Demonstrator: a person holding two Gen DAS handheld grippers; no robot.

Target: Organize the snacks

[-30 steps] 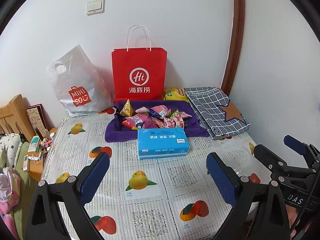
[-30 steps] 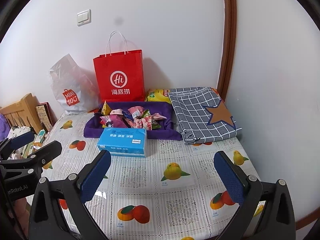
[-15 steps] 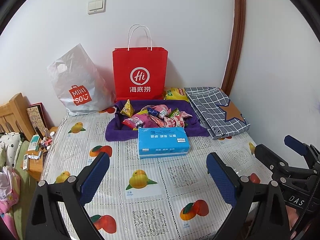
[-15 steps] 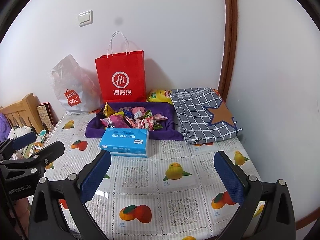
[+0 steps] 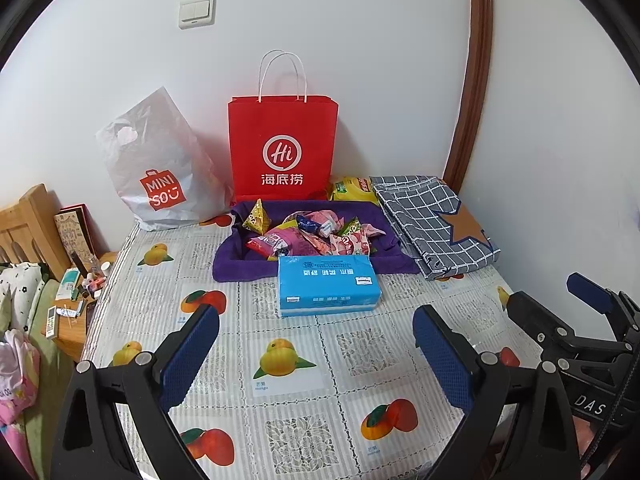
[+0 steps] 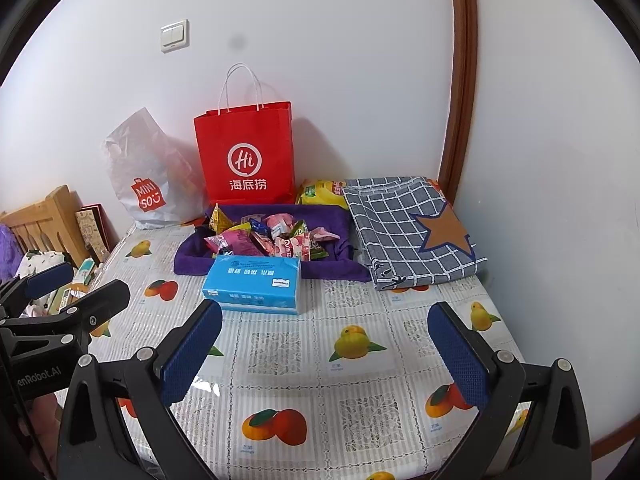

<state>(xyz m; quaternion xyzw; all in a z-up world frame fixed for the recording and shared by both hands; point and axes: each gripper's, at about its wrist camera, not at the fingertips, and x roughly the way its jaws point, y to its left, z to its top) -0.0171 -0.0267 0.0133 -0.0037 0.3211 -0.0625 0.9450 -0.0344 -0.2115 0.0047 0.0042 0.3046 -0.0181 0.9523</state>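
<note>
Blue-padded, my left tongs and my right tongs both stand spread wide and carry nothing, low over the near end of the desk with its fruit-print cover. Just beyond them a blue tissue pack lies flat, touching the front edge of the purple tray and squarely across my straight approach. The snacks lie heaped loose in that tray, wrappers overlapping, unsorted by kind; one yellow packet sits outside it, behind, against the wall. Assessment: this heap fits either snacks gathered into the tray as wanted or a pile awaiting sorting; I cannot settle which. To the right, a folded checked cloth lies beside the tray. Farthest back, a red paper bag and a white plastic bag stand against the wall.
</note>
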